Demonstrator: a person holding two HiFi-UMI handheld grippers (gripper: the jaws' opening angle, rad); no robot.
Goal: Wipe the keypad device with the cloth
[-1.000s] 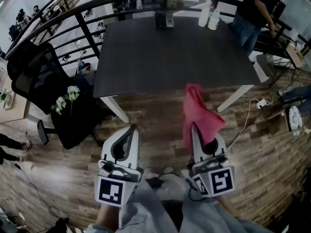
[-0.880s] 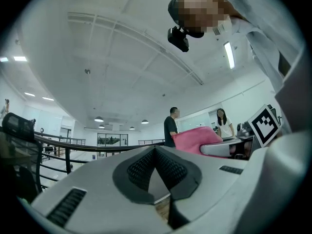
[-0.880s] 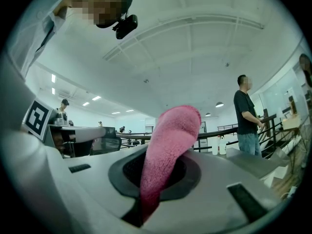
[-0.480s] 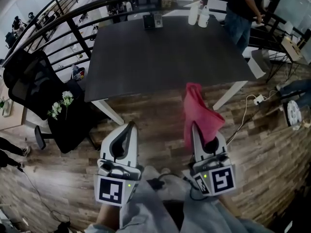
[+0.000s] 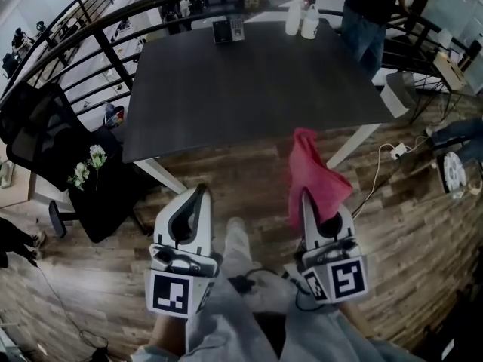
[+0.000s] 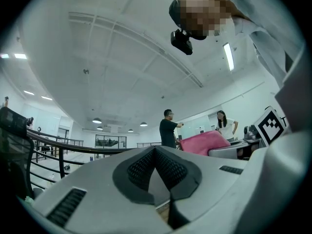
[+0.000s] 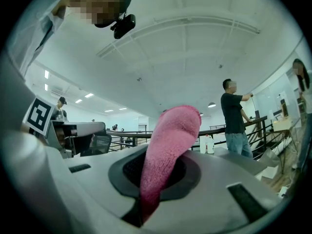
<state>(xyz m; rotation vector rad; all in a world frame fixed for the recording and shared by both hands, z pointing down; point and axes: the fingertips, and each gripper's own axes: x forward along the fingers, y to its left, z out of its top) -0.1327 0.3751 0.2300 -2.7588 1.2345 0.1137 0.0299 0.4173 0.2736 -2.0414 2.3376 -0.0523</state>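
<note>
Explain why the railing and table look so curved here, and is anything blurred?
Head view: a wide lens bows the railing and the table edges, and the corners go dim. Left gripper view: a black round border, a glaring ceiling lamp, and a mosaic patch laid over a face. Right gripper view: the same border and patch; the pink cloth looms large yet its nap stays sharp.
</note>
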